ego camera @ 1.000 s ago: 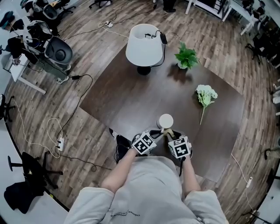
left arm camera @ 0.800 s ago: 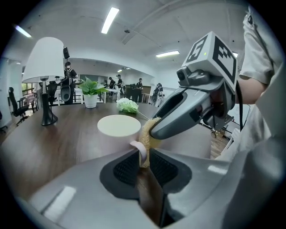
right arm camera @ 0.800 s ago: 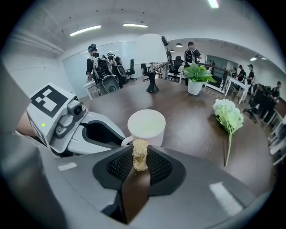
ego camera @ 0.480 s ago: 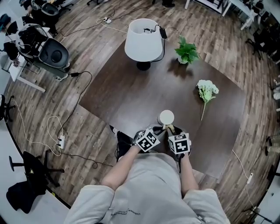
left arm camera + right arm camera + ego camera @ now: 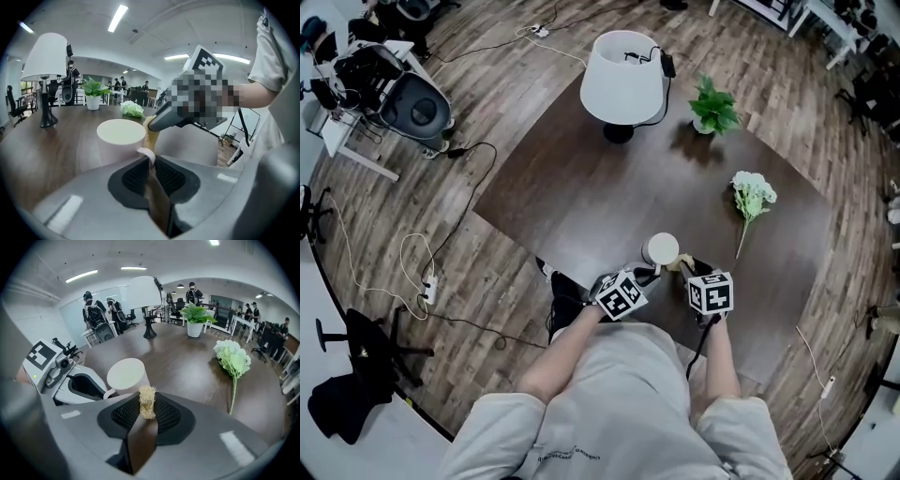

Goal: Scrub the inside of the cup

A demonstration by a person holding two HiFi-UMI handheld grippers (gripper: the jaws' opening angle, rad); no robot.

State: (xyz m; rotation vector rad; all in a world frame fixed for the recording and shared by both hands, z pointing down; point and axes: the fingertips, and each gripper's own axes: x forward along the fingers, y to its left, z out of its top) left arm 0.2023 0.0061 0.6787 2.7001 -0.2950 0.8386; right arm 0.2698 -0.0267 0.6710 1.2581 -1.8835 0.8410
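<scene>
**Finding: cup (image 5: 661,249) secured, scrub pad (image 5: 147,401) outside it**

The dark table (image 5: 609,206) carries a white-shaded lamp (image 5: 623,64) and a potted plant (image 5: 713,108) at its far side. A cut flower stem (image 5: 751,197) lies flat to the right. The left gripper (image 5: 645,276) is clenched on the cup's handle (image 5: 149,157) (a pale loop pinched between the pads). The right gripper (image 5: 686,269) is clamped on the tan fibrous scrub pad, which stands up past its pads. The white cup stands upright near the table's near edge. The pad sits just beside its right wall, near the rim.
</scene>
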